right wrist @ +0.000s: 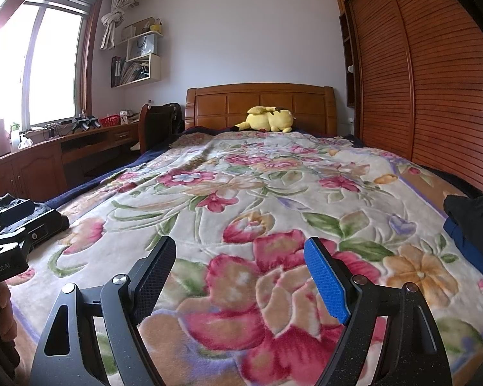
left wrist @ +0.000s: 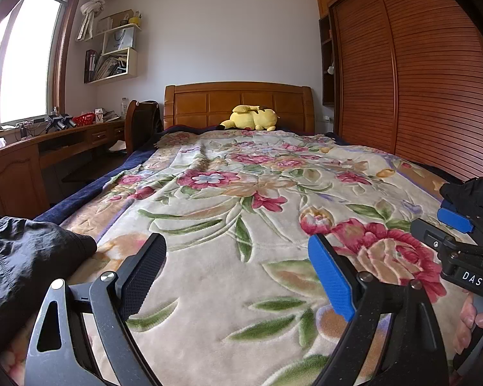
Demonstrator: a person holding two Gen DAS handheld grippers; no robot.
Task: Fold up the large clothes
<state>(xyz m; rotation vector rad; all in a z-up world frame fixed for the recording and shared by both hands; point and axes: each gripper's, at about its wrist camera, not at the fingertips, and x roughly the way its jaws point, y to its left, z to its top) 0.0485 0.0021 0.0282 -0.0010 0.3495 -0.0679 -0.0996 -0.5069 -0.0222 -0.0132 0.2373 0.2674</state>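
1. The bed fills both views ahead of and beneath the jaws, covered by a floral blanket. Its near end is cut off by the lower frame edge, so how far it runs toward the person cannot be told.
2. The louvred wardrobe stands far ahead and to the right of the jaws, its top and right side cut off.
3. A black garment lies crumpled on the blanket just left of the left gripper, cut off by the frame edge; what kind of garment it is cannot be made out.
4. A second pile of dark clothes sits on something blue at the bed's right edge, right of the right gripper, also cut off. How many pieces are in it is unclear.
5. The desk runs along the window wall, far ahead and left of the jaws; the small things on it are too small to name.
6. A yellow plush toy lies against the headboard, straight ahead beyond the jaws.
7. Both pairs of jaws stand wide apart with only blanket showing between them. Both point slightly downward along the bed, side by side.
8. In the left wrist view, fingers of the person's hand wrap the right gripper's handle at the lower right, partly hidden.
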